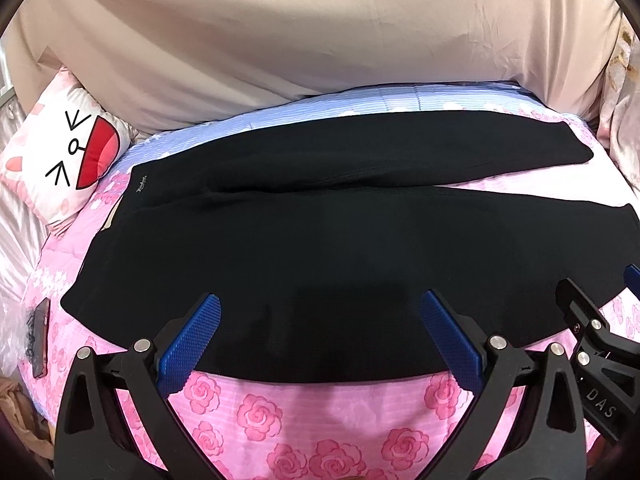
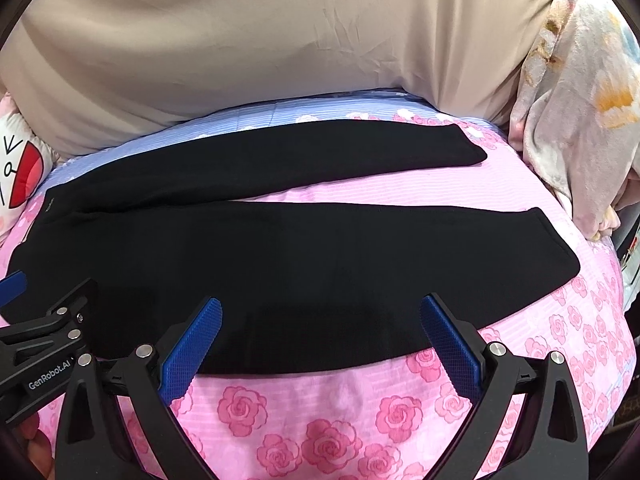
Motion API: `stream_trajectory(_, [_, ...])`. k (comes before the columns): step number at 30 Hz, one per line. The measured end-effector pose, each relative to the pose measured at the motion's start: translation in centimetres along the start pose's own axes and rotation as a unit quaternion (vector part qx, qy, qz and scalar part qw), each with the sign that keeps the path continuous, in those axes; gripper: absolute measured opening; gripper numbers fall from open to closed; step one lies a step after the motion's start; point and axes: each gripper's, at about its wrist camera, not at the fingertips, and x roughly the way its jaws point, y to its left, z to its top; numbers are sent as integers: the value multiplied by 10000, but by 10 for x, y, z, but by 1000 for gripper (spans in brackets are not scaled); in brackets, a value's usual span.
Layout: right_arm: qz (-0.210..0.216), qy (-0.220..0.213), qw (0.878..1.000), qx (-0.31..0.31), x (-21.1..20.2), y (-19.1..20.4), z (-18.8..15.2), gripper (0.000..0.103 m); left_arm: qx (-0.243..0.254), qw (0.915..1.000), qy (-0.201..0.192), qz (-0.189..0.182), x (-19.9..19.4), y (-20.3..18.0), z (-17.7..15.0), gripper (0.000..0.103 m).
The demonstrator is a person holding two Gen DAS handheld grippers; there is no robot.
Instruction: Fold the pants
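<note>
Two grippers: both hover side by side at the near edge of the bed, neither touching cloth as far as I can tell.
Left gripper (image 1: 320, 332): blue pads spread wide, nothing between them, poised at the lower centre of its view over the near hem of the garment.
Right gripper (image 2: 320, 332): likewise spread wide and empty, lower centre of its view, just beside its partner.
Pants (image 1: 304, 240): black, laid flat across the middle of the frame on the rose-print bedspread (image 1: 260, 416), waistband toward the left, two legs running right and parted in a narrow V.
Done so far: spreading and smoothing, by the look of it.
Left to do: every fold; I'd judge leg over leg comes first, then folding lengthwise.
Surroundings: cartoon-face pillow (image 1: 68, 160) at upper left, beige sheet (image 1: 320, 40) behind.
</note>
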Motion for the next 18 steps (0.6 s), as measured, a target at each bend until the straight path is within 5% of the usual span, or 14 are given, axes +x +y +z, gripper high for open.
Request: stream_trajectory(18, [-20, 58, 10000, -25, 9, 4, 1, 98, -1, 10000, 59, -1, 9, -1, 3, 98])
